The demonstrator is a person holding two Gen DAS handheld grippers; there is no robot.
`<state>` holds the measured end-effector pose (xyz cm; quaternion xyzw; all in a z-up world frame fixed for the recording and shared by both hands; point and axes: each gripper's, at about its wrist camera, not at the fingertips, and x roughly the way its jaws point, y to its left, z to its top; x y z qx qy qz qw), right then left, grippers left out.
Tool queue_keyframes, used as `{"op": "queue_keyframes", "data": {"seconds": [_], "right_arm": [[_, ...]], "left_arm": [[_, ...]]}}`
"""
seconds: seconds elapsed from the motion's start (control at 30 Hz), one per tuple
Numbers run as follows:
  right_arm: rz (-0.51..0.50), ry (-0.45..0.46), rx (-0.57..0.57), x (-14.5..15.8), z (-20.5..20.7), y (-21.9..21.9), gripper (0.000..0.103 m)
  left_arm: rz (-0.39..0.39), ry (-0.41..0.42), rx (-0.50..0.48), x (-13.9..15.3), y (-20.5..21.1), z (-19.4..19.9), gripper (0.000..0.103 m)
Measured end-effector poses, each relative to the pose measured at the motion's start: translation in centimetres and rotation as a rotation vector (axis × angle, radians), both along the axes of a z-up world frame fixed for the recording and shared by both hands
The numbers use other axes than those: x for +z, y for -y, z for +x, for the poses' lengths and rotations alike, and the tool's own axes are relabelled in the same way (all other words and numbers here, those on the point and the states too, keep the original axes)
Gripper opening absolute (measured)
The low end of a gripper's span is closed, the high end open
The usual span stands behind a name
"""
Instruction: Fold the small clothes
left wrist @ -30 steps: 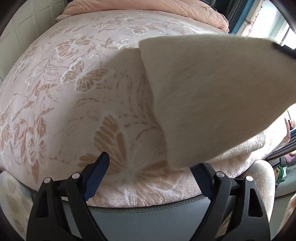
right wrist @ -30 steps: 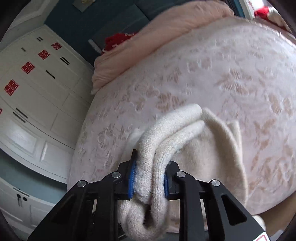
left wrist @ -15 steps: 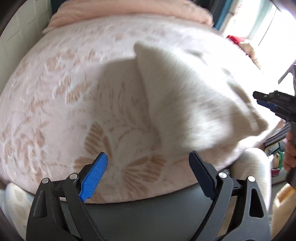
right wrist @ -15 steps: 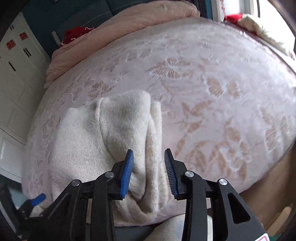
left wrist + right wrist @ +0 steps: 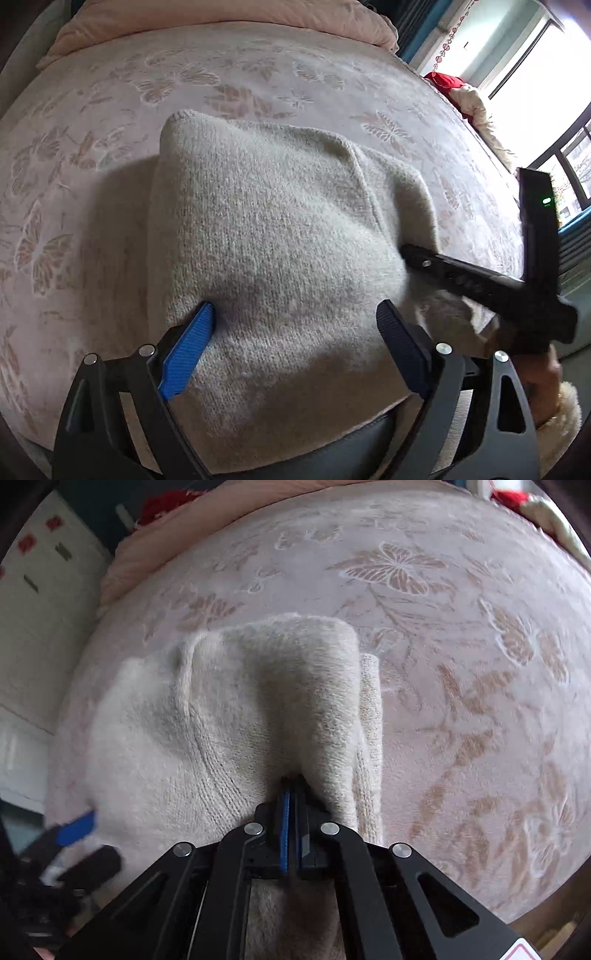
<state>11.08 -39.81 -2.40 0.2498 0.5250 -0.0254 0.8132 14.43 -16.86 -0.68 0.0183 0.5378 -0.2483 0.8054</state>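
- Lying near the front edge of the bed, the cream knitted sweater [image 5: 280, 236] is bunched into a thick pad on the butterfly-patterned bedspread [image 5: 110, 122], part-way through a fold by my reckoning.
- The left gripper [image 5: 295, 332] sits low over the near part of the knit with its jaws spread wide, one blue pad at each side of a hump of wool; it has hold of nothing that I can see, and looks placed to steady or press the cloth.
- The right gripper [image 5: 293, 801] has its jaws drawn together till the blue pads almost meet, their tips pushed in at the foot of a raised ridge of the sweater [image 5: 236, 709]. Whether any wool is caught between them I cannot tell.
- That ridge stands up beside a flatter layer at its right, so the folded edges look uneven and will likely want squaring.
- A peach quilt [image 5: 221, 18] is heaped along the far side of the bed.
- No basket, box or drawer shows in either view, so nothing is being put in anything.
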Motion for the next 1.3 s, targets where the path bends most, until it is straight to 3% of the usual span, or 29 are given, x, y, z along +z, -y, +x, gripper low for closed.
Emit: {"op": "queue_keyframes", "data": {"seconds": [0.03,0.1,0.17,0.27,0.3,0.37,0.47,0.57,0.67,0.73,0.83,0.93,1.03,1.13,1.2,1.23,1.3], "right_arm": [[0.01,0.014,-0.015,1.3,-0.5,0.1,0.0],[-0.059,0.081,0.004,4.7,-2.4,-1.1,0.012],[-0.08,0.109,0.042,6.4,-4.6,-2.5,0.012],[-0.077,0.045,0.124,4.7,-7.0,-4.7,0.011],[-0.142,0.003,0.146,3.4,-7.4,-5.3,0.003],[-0.25,-0.044,0.159,0.6,-7.8,-5.4,0.0],[-0.125,-0.012,0.06,1.6,-8.6,-3.4,0.0],[-0.171,0.035,0.059,4.1,-9.7,-3.7,0.0],[-0.291,-0.064,0.076,0.5,-9.3,-3.4,0.0],[-0.262,-0.067,0.034,-0.5,-9.6,-2.3,0.002],[-0.149,-0.036,-0.026,2.0,-10.0,-1.5,0.002],[-0.155,0.038,0.012,5.9,-10.1,-3.3,0.012],[-0.164,0.073,0.096,7.7,-8.8,-5.8,0.013],[-0.232,-0.001,0.175,5.0,-6.3,-7.3,0.013],[-0.313,-0.103,0.169,1.0,-4.0,-6.5,0.0],[-0.274,-0.101,0.152,-0.4,-3.1,-5.3,0.0],[-0.225,-0.107,0.114,0.1,-2.1,-4.5,0.0]], "left_arm": [[0.028,0.028,-0.016,0.1,0.3,-0.2,0.087],[0.076,0.048,-0.045,0.3,0.8,-0.6,0.087],[0.06,0.051,-0.047,0.9,0.6,-1.2,0.087],[0.022,0.039,-0.032,2.0,-0.2,-1.5,0.088],[0.025,0.035,-0.031,1.9,-0.3,-1.6,0.088],[0.033,0.034,-0.038,1.5,-0.3,-1.7,0.088],[0.06,0.048,-0.047,1.9,0.2,-2.5,0.088],[0.044,0.053,-0.065,3.1,-0.3,-4.0,0.091],[0.072,-0.005,-0.053,1.2,-0.8,-4.7,0.091],[0.095,-0.038,-0.04,-0.4,-0.9,-5.0,0.091],[0.168,0.023,-0.064,-0.7,-0.6,-6.1,0.091],[0.143,0.013,-0.05,-0.1,-1.3,-6.5,0.091],[0.15,-0.024,-0.017,-0.4,-2.3,-6.1,0.091],[0.163,-0.069,0.037,-1.4,-3.8,-5.5,0.091],[0.166,-0.084,0.058,-1.9,-4.5,-5.2,0.091],[0.173,-0.087,0.065,-2.0,-4.7,-5.1,0.091],[0.164,-0.083,0.072,-1.6,-4.9,-4.9,0.091]]}}
